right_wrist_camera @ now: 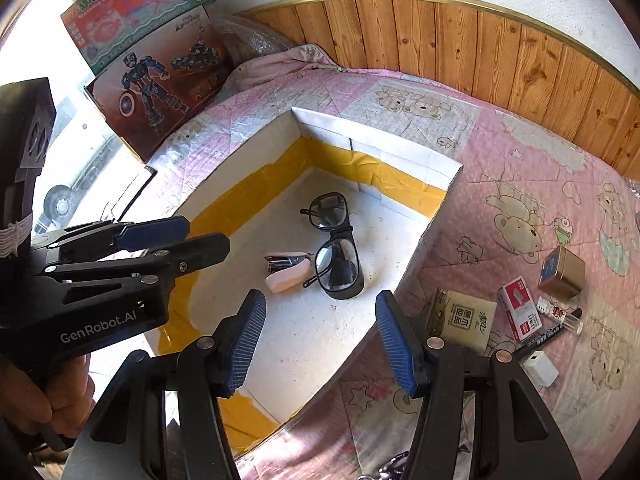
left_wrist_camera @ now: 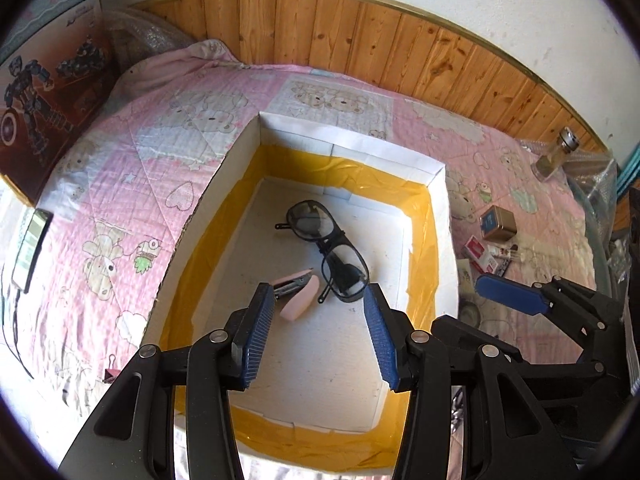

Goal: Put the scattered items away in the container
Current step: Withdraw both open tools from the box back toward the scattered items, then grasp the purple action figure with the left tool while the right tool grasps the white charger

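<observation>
A white box point(left_wrist_camera: 348, 138) with yellow tape inside sits on the pink quilt; it also shows in the right wrist view point(right_wrist_camera: 400, 156). In it lie black glasses point(left_wrist_camera: 326, 246) point(right_wrist_camera: 334, 248) and a pink stapler point(left_wrist_camera: 298, 294) point(right_wrist_camera: 288, 274). My left gripper point(left_wrist_camera: 320, 332) is open and empty above the box. My right gripper point(right_wrist_camera: 320, 340) is open and empty over the box's near right edge. Right of the box lie a tissue pack point(right_wrist_camera: 462, 320), a red-white packet point(right_wrist_camera: 520, 306), a gold tin point(right_wrist_camera: 562, 272), a marker point(right_wrist_camera: 546, 338), a small clear vial point(right_wrist_camera: 570, 320) and a white charger point(right_wrist_camera: 540, 368).
Toy boxes point(right_wrist_camera: 156, 80) stand at the bed's left end. A glass bottle point(left_wrist_camera: 556, 154) lies at the far right by the wooden wall panel point(left_wrist_camera: 360, 28). A phone point(left_wrist_camera: 30, 248) lies at the left edge. Bubble wrap point(left_wrist_camera: 596, 184) is at the right.
</observation>
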The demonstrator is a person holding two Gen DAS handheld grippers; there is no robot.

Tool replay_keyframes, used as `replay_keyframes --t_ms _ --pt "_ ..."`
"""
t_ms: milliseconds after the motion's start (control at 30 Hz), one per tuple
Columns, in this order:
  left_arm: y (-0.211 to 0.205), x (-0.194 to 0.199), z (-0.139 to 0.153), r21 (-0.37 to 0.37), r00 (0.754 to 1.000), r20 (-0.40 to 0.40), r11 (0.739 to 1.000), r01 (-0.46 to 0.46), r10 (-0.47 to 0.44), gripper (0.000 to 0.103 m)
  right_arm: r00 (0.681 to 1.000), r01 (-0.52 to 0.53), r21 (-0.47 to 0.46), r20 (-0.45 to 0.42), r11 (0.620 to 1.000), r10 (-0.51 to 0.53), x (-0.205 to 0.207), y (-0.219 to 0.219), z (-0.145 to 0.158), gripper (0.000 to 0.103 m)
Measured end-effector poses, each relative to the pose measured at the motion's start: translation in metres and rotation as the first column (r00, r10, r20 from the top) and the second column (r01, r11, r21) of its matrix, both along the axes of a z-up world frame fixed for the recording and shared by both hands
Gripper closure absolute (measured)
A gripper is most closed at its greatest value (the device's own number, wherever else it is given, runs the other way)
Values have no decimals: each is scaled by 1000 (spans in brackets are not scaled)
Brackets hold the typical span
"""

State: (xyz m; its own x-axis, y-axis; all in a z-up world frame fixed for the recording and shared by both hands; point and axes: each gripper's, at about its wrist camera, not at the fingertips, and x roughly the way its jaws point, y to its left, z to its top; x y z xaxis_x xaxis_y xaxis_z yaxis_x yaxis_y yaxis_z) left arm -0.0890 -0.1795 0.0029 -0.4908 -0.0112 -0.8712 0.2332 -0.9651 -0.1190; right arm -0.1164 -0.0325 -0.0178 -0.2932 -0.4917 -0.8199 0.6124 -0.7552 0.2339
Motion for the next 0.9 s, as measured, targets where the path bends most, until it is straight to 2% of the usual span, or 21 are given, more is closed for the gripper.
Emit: replay_keyframes --t_ms 200,300,533,700,900 --pt "21 27 9 -28 999 -32 1000 8 -9 54 1000 8 -111 -9 994 -9 28 25 3 45" --pt "34 41 10 -17 998 -55 999 27 -28 54 1000 24 -156 -7 987 -26 40 42 2 45" --pt "80 69 12 -1 986 -102 991 130 -130 54 997 72 -224 15 972 -71 63 96 -3 46" --pt "113 81 2 38 971 -99 975 220 -216 54 990 143 -223 47 964 -135 76 136 -20 52" --pt "147 82 -28 89 957 -36 953 290 -288 54 965 243 -163 145 956 -221 88 170 -71 54"
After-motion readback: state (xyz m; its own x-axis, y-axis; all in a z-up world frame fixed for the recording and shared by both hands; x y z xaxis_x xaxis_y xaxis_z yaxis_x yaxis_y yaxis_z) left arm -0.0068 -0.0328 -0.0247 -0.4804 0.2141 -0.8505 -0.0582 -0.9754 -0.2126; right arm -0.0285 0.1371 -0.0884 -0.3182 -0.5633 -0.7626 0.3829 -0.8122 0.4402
